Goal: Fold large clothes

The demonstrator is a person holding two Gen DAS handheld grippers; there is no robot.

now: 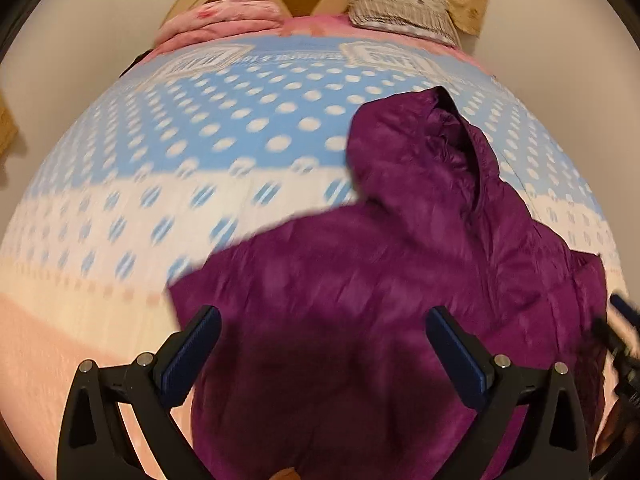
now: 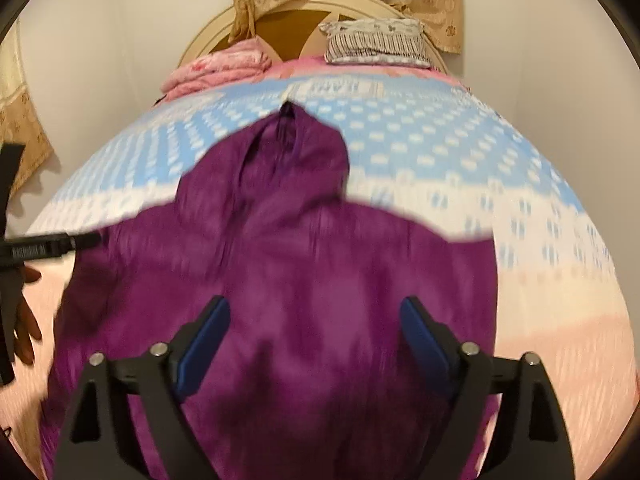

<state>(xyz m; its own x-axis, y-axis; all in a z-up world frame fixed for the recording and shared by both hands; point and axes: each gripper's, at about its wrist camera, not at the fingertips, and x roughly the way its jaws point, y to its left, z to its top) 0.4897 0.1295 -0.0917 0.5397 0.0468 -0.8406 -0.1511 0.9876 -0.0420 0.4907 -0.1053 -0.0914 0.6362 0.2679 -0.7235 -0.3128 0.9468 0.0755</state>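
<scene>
Purple jacket (image 1: 360, 300) on the bed (image 1: 120, 208), both grippers' jaws spread, holding nothing.
I judge it light, puffy, slippery; I'd pinch the hem corners, low in each frame, with left gripper (image 1: 324, 334) and right gripper (image 2: 316, 326).

Both wrist cameras look steeply down along their own fingers, close over a purple jacket (image 1: 360, 300) on the bed (image 1: 120, 208), facing the headboard (image 2: 208, 36) at top centre. Both views share the jacket, the dotted bedspread and the pillows.
</scene>
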